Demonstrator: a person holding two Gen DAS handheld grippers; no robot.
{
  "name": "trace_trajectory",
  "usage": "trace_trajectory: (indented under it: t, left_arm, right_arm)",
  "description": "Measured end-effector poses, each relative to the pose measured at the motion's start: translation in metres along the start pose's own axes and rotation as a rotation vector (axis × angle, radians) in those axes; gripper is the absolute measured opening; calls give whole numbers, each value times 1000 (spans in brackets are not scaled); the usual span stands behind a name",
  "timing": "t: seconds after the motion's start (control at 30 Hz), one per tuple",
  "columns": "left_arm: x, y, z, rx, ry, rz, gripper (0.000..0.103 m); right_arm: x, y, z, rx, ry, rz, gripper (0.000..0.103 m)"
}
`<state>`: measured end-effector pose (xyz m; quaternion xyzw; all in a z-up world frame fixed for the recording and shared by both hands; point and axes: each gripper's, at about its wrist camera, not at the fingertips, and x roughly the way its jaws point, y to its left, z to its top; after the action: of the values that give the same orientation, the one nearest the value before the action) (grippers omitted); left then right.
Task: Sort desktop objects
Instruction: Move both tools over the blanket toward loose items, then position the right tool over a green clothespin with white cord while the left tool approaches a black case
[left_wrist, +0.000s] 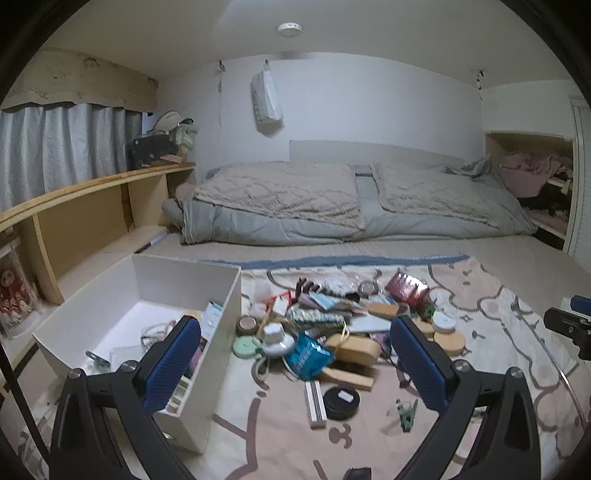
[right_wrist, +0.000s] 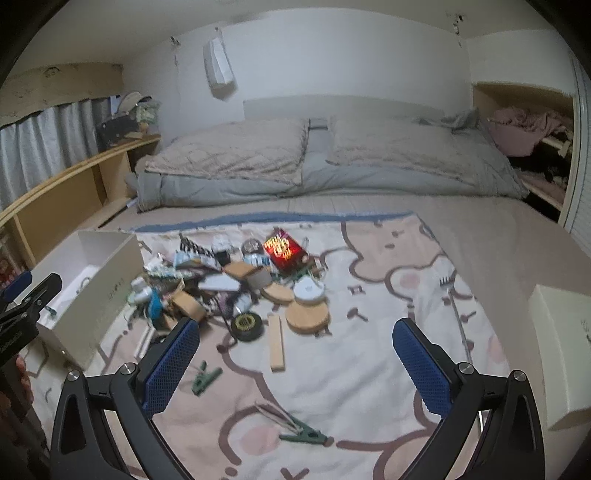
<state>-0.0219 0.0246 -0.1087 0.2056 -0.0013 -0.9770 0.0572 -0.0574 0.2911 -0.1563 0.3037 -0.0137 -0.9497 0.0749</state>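
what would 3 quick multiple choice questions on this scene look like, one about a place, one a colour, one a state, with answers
1. Where does the white box stand relative to the pile of small objects?
A. to its left
B. on top of it
C. far behind it, on the pillows

2. What colour are the pads on the gripper fingers?
A. red
B. blue
C. yellow

3. What state is the right gripper in?
A. shut on a wooden stick
B. shut on a green clip
C. open, holding nothing

Answers:
1. A, in the left wrist view the box sits at the pile's left edge on the patterned blanket.
2. B, both fingers carry blue textured pads.
3. C, its jaws stand wide apart above the blanket with the wooden stick and green clip lying loose below.
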Motion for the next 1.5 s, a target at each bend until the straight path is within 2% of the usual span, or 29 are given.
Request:
trace_trajectory:
  t: [0.23,0.5,0.67,0.87,1.0,1.5]
  left_arm:
    - [10,-13,-32,-7,79,-23,103]
    - [25,-25,-74,4,191,-8,103]
    - [32,-29,-95,-17,251,-10,103]
    - [42,-32,-115,-32,314,-10,103]
    - [52,-34,-126,-35,347,10,103]
    - [65,-33,-144,-35,433,25,103]
  right_arm:
    - [19,-7,-20,5,74,-26,103]
    - [43,-12,-44,-9,175,-68,103]
    - [58,-12,-65,2,277,-55,103]
    - [71,-8,-82,0,339,-45,103]
    - [81,-8,-90,33,392,-6,103]
    - [104,-3,-109,25,453,-48,103]
